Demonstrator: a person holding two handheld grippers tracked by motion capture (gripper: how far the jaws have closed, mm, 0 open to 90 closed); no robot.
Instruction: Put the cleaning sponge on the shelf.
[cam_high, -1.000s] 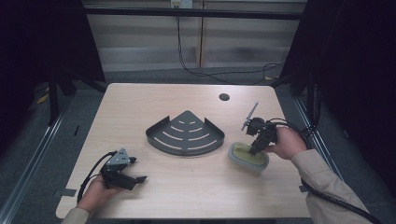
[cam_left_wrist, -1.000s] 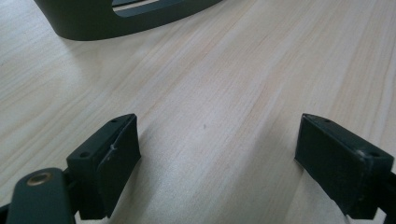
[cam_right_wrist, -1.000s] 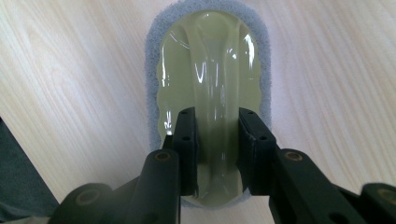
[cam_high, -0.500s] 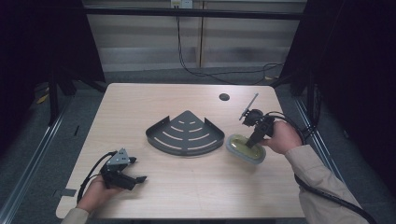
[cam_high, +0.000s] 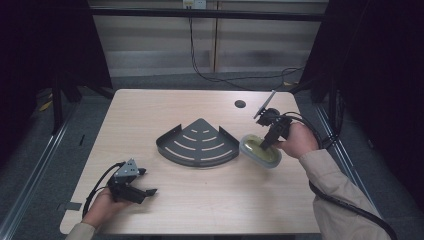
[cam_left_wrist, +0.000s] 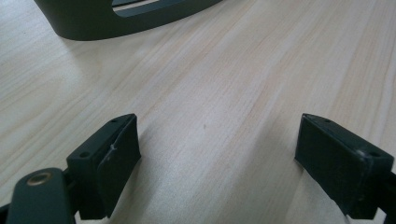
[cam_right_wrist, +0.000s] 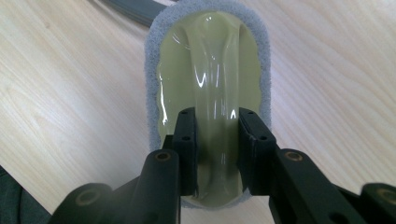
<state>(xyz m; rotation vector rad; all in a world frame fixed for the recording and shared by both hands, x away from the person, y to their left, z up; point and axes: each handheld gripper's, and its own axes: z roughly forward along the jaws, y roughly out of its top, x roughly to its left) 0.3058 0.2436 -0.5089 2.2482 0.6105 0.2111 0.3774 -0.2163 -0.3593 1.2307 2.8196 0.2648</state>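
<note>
right gripper (cam_high: 266, 142) | fingers clenching the scrubber (cam_high: 259, 150) by its raised handle, lifting it off the counter (cam_high: 150, 115) beside the rack (cam_high: 197, 143) | left gripper (cam_high: 134, 189) | fingers released, resting idle

Even overhead light brightens the table (cam_high: 150, 115) while its surroundings lie dark; close views sharp, glare on the scrubber (cam_right_wrist: 210, 70).
</note>
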